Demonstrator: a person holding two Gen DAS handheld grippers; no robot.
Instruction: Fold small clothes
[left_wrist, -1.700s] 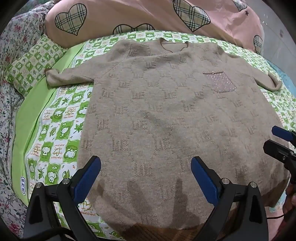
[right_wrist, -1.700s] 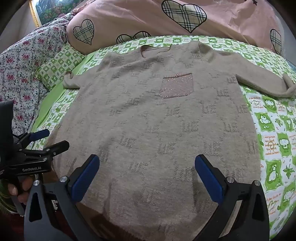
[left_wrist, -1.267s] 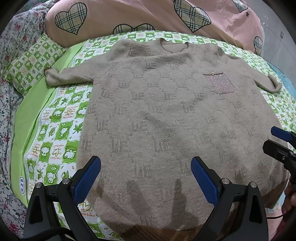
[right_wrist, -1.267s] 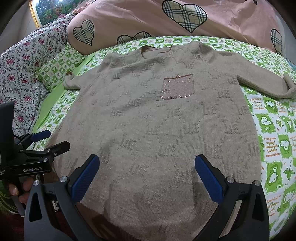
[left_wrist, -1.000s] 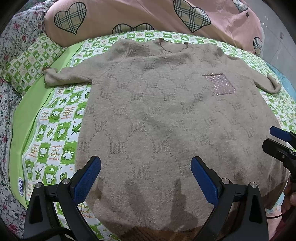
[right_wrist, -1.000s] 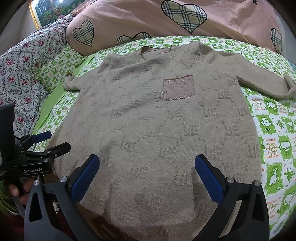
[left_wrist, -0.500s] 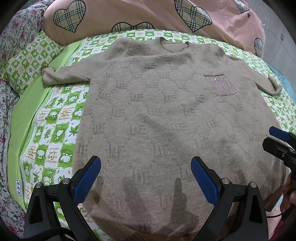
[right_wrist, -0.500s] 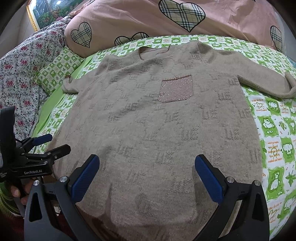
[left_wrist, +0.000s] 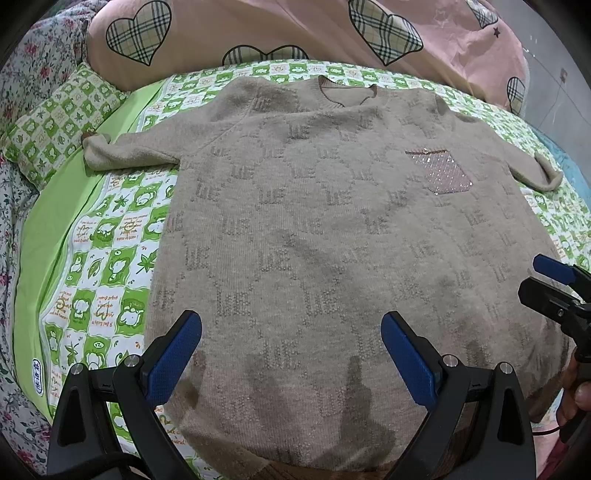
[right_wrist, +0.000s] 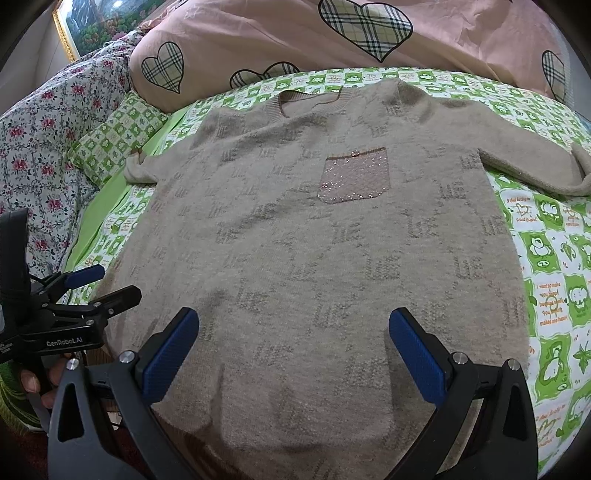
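1 pink quilt (left_wrist: 295, 33) lies beyond the flat sweater (left_wrist: 332, 240).

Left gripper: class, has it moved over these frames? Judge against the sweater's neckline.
Yes, slightly. The left gripper, open and empty, has edged forward over the sweater: the hem near it now sits lower in its view, while the neckline barely shifts.

Both tools look alike. The left gripper (left_wrist: 291, 354) has black angular arms with triangular cut-outs, a silver round screw head near each joint, and blue textured pads (left_wrist: 173, 350) on the fingers. The right gripper (right_wrist: 293, 354) has the same black frame, silver screws and blue pads (right_wrist: 415, 356). White lettering reads "GenRobot.AI" on the left tool's side. Bare fingers (right_wrist: 31, 380) with pale nails grip its handle.
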